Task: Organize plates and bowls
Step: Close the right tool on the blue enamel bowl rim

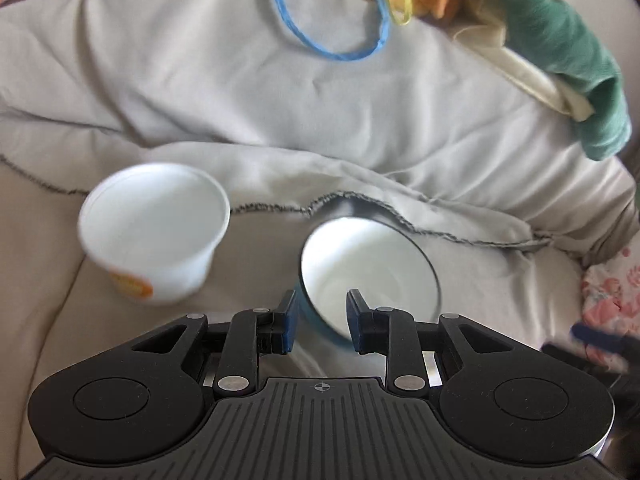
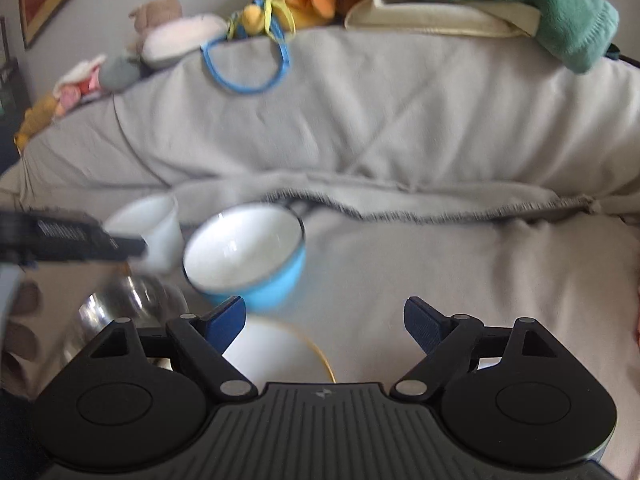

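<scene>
**Blue bowl caught by its rim over the sofa**

Blue pads of the left gripper [image 1: 320,322] sit either side of the near rim of the blue bowl [image 1: 368,276] — one pad outside the wall, one inside — so it appears pinched by its edge and tips its white inside towards the camera. Holding it by the rim is probably the only grip a narrow jaw can get on so wide a vessel. The right gripper [image 2: 325,320] stands wide apart with nothing between its pads; just under it lies a white plate with a gold edge [image 2: 280,352], perhaps the spot where bowls are being gathered. Beside that, a shiny steel bowl [image 2: 128,308] rests on the beige seat cushion [image 2: 480,280].

Further off, a white tub [image 1: 154,232] stands upright on the cushion, apart from the blue bowl. It carries an orange label low on its side, too blurred to read — no brand can be made out.

Beyond, a grey throw [image 1: 280,92] drapes the sofa back, with a blue cord loop [image 1: 340,50], soft toys [image 2: 288,4] and a green blanket [image 2: 540,4] heaped along the top.
</scene>
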Action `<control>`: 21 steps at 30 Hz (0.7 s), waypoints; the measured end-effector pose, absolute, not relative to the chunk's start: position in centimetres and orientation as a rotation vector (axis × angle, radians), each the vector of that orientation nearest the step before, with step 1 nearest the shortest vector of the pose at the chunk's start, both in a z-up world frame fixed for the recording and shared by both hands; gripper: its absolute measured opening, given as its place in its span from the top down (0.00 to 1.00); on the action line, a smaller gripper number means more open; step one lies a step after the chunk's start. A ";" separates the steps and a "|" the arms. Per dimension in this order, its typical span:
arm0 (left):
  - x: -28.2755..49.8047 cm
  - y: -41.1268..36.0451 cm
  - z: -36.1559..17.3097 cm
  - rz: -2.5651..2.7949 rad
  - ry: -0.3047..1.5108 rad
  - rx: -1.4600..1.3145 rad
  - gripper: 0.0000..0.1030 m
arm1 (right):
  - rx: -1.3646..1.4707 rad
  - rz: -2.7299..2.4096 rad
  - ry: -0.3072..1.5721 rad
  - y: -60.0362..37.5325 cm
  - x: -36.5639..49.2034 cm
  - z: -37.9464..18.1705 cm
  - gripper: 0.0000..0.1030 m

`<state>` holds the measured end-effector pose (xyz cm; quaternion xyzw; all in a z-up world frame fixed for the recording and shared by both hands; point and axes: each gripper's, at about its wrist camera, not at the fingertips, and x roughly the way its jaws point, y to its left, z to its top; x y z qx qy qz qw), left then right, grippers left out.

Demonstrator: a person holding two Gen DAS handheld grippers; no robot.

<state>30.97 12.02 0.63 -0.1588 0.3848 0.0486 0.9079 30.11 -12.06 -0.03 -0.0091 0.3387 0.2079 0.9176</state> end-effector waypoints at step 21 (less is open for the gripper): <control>40.8 15.7 -8.4 -0.031 1.005 -0.574 0.70 | 0.214 0.455 1.090 -4.1 43.4 -9.5 0.56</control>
